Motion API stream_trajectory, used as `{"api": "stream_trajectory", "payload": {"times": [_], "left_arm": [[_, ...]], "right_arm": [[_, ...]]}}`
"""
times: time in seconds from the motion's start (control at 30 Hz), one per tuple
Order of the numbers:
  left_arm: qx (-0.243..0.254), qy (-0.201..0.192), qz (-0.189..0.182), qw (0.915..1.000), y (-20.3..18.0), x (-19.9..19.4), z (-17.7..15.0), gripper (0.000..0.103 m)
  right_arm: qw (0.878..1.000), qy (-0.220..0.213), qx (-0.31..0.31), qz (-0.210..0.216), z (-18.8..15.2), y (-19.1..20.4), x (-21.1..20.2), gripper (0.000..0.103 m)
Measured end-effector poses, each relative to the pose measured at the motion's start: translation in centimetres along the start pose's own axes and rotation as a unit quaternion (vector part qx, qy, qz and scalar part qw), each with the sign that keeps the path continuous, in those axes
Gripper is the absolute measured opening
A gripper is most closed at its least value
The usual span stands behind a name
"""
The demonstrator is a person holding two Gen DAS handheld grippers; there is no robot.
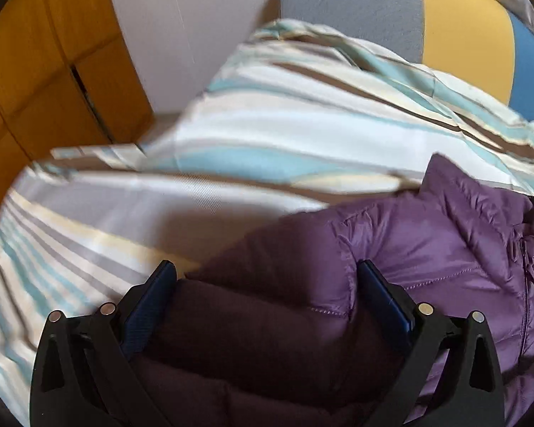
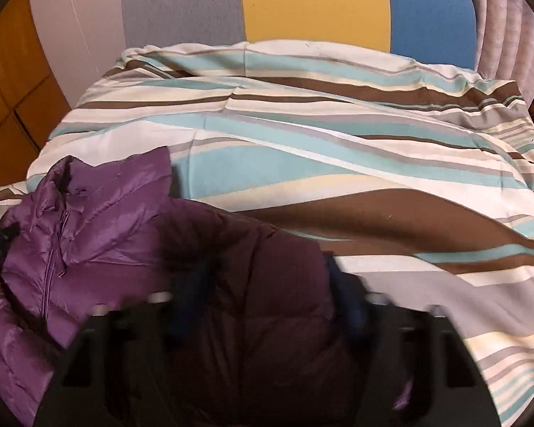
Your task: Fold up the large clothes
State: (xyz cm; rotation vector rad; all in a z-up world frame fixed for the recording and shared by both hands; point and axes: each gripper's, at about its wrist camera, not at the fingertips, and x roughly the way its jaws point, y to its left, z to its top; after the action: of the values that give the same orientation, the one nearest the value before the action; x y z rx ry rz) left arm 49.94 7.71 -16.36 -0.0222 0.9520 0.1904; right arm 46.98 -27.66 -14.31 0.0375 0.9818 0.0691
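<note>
Across the bed, w/ its striped cover in teal, brown, cream & grey, a purple puffer jacket lies at the near edge, front up, collar and zip toward the headboard, whose panels are grey, yellow & blue. An orange wooden cabinet stands off to the side.

Jacket looks light, soft & puffy, w/ a shiny, prob. slippery shell; quilted padding will spring back, so folds likely need pressing flat. Best hold, by my judgement: pinch a full thickness at a shoulder or sleeve seam, not the slick outer skin alone.

Left gripper is spread wide, a dark bulge of jacket between its blue pads; whether the pads actually press on it I can't tell. Right gripper is blurred, at roughly mid-width, straddling a shadowed fold by the other shoulder; grip there can't be told either.
</note>
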Motion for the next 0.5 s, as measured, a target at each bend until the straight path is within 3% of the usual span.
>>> {"api": "stream_trajectory", "payload": {"times": [0.03, 0.07, 0.13, 0.27, 0.4, 0.5], "left_arm": [[0.001, -0.006, 0.002, 1.0000, 0.0, -0.1, -0.4, 0.100], [0.006, -0.015, 0.013, 0.9998, -0.1, -0.4, -0.8, 0.100], [0.003, -0.026, 0.032, 0.9992, -0.1, -0.9, -1.7, 0.100], [0.013, -0.029, 0.052, 0.9981, -0.9, -1.0, -2.0, 0.100], [0.020, -0.026, 0.064, 0.9974, -1.4, -0.6, -1.8, 0.100], [0.020, -0.019, 0.054, 0.9982, -1.0, -1.0, -1.4, 0.100]], "right_arm": [[1.000, -0.005, -0.009, -0.013, -0.2, 0.3, -0.3, 0.023], [0.999, -0.012, -0.020, -0.025, -0.5, 0.8, -0.8, 0.017], [0.998, -0.037, -0.030, -0.049, -1.4, 1.1, -2.2, 0.016], [0.997, -0.046, 0.004, -0.057, -2.6, -0.2, -1.7, 0.016], [0.994, -0.040, -0.033, -0.093, -2.1, 1.3, -0.9, 0.021], [0.996, -0.037, -0.025, -0.073, -1.8, 0.8, -1.3, 0.035]]}}
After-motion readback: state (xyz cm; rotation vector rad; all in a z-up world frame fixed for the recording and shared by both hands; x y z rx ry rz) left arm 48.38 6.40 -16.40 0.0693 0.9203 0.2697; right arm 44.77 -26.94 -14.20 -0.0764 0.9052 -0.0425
